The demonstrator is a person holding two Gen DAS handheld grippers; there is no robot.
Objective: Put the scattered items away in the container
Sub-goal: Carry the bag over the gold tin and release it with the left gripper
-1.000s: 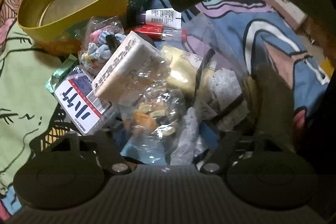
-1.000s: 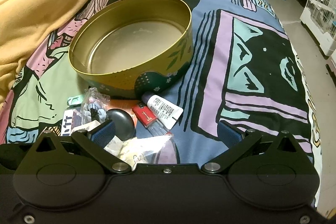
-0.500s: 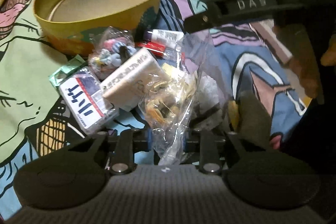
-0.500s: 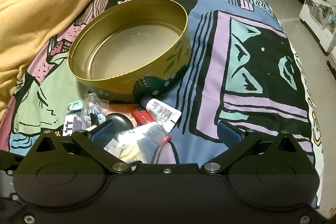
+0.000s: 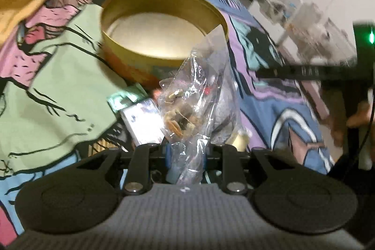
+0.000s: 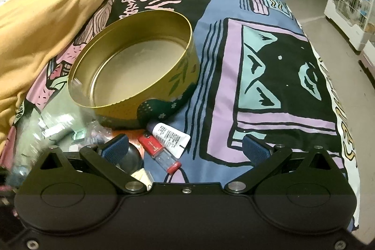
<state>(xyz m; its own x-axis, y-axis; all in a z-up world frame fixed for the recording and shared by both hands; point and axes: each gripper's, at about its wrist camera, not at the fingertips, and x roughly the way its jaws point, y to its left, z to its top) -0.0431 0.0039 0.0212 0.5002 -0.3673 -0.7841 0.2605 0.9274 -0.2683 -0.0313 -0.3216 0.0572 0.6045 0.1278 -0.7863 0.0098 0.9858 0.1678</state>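
The left gripper [image 5: 185, 156] pinches the crumpled neck of a clear plastic bag [image 5: 187, 107] holding small brownish pieces, the bag standing up between its fingers above a pile of packets on the bed, while the right gripper [image 6: 187, 147] hangs with jaws spread wide and nothing between them. Just beyond the right gripper lie a red-capped clear tube [image 6: 159, 150] and a white tube [image 6: 171, 136] on the patterned bedspread [image 6: 257, 76]. Farther off sits the round gold tin [image 6: 131, 72], empty, with a yellow blanket [image 6: 46, 22] bunched behind it.

Clear crinkled bag [image 5: 187, 109] of trinkets, near empty gold tin [image 5: 164, 34]
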